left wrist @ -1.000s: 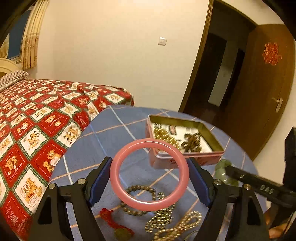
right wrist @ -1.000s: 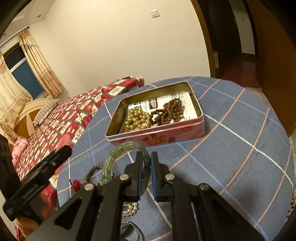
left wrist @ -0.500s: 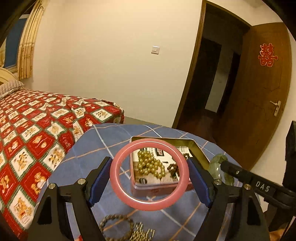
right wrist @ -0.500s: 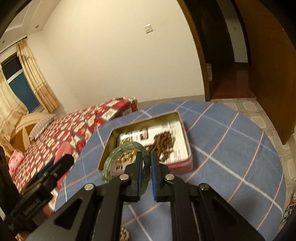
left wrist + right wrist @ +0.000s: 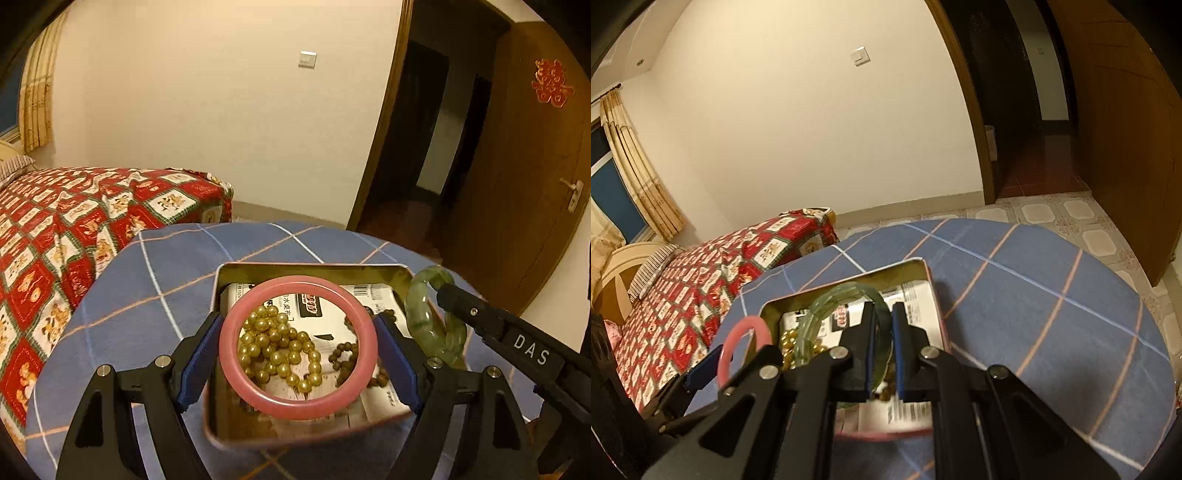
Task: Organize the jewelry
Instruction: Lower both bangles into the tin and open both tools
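Observation:
My left gripper (image 5: 298,353) is shut on a pink bangle (image 5: 236,325), gripped across its width and held level just above the open metal tin (image 5: 258,266). The tin holds gold beads (image 5: 280,350) and brown beads (image 5: 345,356) on a printed paper. My right gripper (image 5: 882,347) is shut on a green jade bangle (image 5: 834,295), held upright over the tin (image 5: 925,269). The green bangle (image 5: 419,314) shows at the tin's right side in the left wrist view. The pink bangle (image 5: 735,336) shows at the left in the right wrist view.
The tin stands on a round table with a blue checked cloth (image 5: 155,280). A bed with a red patterned quilt (image 5: 55,229) lies to the left. An open doorway (image 5: 424,147) and a wooden door (image 5: 528,166) are behind on the right.
Both grippers have moved forward with their bangles, from above the loose beads on the cloth to right over the open tin. The tin now looks much nearer.

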`<state>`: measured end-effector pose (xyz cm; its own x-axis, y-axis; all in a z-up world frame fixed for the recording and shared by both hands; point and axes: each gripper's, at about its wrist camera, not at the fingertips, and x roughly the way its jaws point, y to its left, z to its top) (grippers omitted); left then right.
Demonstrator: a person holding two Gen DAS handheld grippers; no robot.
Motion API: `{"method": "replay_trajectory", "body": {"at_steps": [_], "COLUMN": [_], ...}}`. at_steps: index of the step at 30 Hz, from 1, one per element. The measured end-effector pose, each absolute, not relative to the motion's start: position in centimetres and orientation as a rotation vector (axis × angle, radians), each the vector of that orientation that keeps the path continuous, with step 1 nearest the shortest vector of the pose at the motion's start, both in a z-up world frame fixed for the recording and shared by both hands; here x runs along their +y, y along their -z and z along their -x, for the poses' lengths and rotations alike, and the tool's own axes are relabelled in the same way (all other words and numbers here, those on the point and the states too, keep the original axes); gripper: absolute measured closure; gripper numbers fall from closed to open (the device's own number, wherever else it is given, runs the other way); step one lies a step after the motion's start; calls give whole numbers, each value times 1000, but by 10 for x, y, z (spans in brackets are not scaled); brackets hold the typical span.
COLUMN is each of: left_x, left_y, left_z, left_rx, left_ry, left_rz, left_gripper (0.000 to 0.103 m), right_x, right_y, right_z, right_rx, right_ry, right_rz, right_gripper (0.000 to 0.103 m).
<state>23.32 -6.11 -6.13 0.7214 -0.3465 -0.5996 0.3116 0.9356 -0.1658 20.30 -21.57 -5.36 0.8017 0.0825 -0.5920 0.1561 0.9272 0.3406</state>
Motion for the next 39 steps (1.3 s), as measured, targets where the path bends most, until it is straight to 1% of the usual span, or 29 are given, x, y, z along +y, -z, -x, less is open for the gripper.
{"method": "replay_trajectory", "body": {"at_steps": [10,25,28,29,31,32,33,36,39], "left_x": [-79,-94,-95,-96,-96,-96,-96,-94,-92], "left_y": [88,97,98,98,99,99,98,95,87], "left_z": [-262,-264,-263,-263,-264,-265,-266,-268,-262], "left_rx": [774,764,764,767,776,785,795,827,821], "left_ry": [367,322,311,307,304,306,307,304,294], "left_rz": [38,-73,-91,-96,-102,-102,-99,-81,-85], "left_gripper": [22,22,22,22,21,21,21,21,21], "right_x": [-220,-224,-222,-222,-221,-222,-224,-228,-231], "right_y": [71,84,84,84,82,79,76,67,64], "right_z": [-229,-233,-232,-231,-229,-226,-223,-215,-210], "right_rx": [685,703,691,689,675,652,626,564,572], "right_ry": [40,41,35,31,15,20,25,42,63], "right_rz": [-392,-368,-368,-373,-390,-395,-398,-411,-430], "right_gripper": [91,90,86,83,73,62,53,51,51]}}
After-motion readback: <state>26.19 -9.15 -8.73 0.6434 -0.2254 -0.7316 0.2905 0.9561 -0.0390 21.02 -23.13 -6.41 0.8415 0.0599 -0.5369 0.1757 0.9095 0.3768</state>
